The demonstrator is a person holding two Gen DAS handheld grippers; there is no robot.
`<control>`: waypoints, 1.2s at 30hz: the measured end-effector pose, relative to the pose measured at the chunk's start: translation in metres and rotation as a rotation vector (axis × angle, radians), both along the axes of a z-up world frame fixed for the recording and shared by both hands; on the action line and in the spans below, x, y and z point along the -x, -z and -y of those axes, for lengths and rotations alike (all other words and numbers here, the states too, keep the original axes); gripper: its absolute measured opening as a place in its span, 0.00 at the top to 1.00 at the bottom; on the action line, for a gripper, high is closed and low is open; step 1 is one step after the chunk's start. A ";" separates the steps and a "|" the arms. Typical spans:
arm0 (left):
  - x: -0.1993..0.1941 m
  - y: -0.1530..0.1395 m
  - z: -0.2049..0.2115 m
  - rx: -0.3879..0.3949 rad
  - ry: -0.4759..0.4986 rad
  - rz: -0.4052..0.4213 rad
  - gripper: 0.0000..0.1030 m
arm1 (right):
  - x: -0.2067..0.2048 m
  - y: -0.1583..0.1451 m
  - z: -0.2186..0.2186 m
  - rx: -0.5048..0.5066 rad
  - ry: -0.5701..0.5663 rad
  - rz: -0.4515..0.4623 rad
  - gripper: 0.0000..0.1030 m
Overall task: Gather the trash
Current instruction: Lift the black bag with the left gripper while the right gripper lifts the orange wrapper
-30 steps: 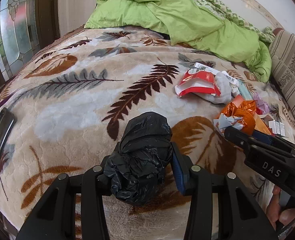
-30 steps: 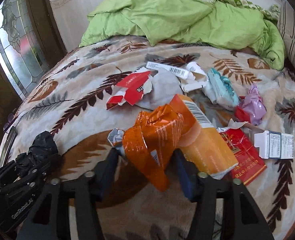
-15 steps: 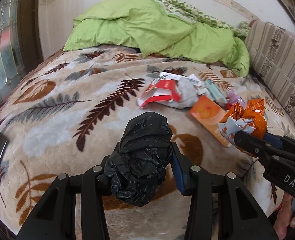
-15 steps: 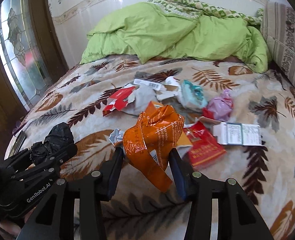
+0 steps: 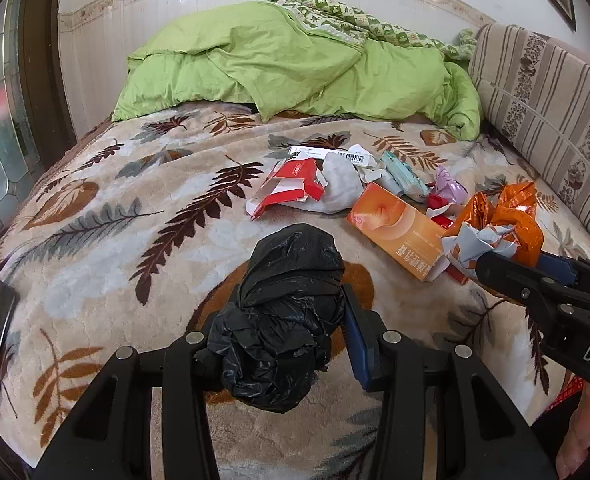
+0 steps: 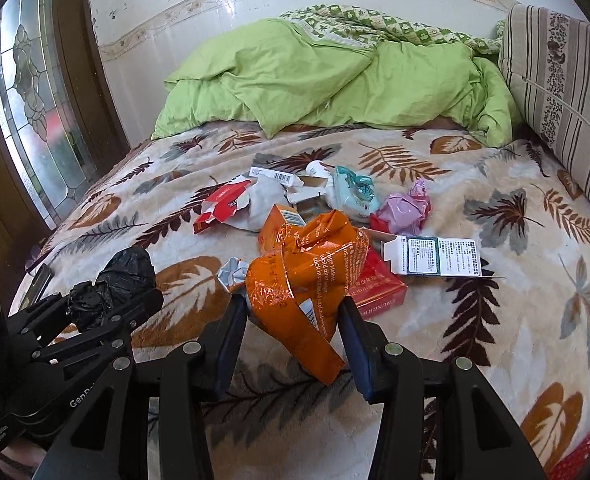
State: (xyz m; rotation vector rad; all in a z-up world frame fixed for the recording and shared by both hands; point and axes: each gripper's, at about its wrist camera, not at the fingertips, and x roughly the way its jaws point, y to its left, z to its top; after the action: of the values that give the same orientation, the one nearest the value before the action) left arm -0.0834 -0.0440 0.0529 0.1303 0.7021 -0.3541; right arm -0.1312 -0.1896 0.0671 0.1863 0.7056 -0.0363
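Trash lies scattered over the leaf-patterned blanket (image 6: 515, 320) in the middle of the bed, among it a red-and-white carton (image 6: 221, 206), an orange box (image 5: 399, 232) and a pink wrapper (image 6: 403, 210). Left gripper (image 5: 291, 320) is clamped on a bunched black plastic bag (image 5: 285, 320) held above the near edge. Right gripper (image 6: 295, 316), just to its right, pinches a crumpled orange foil wrapper (image 6: 303, 276) above the near side of the pile.

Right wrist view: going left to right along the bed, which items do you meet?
Black plastic bag in the left hand-held gripper → red-and-white carton → orange wrapper in the right hand-held gripper → pink wrapper → white box.
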 end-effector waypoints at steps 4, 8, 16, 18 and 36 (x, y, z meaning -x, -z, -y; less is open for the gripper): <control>0.004 0.000 0.000 -0.013 -0.007 0.007 0.58 | 0.002 0.000 0.000 -0.005 -0.001 0.003 0.51; 0.004 -0.001 -0.002 -0.012 -0.014 0.006 0.58 | 0.006 -0.002 0.000 -0.010 -0.001 0.009 0.51; 0.004 -0.004 -0.003 -0.015 -0.006 0.012 0.58 | 0.019 0.000 0.005 -0.022 0.012 0.005 0.51; 0.004 -0.004 -0.003 -0.016 -0.008 0.014 0.58 | 0.021 0.000 0.006 -0.029 0.014 0.004 0.51; 0.020 -0.017 0.006 -0.030 0.019 0.043 0.58 | 0.050 -0.009 0.017 -0.073 0.045 0.032 0.51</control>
State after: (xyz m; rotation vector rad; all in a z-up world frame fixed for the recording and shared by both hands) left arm -0.1032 -0.0503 0.0699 0.1730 0.6647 -0.3581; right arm -0.1811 -0.2067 0.0763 0.2720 0.6717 -0.0501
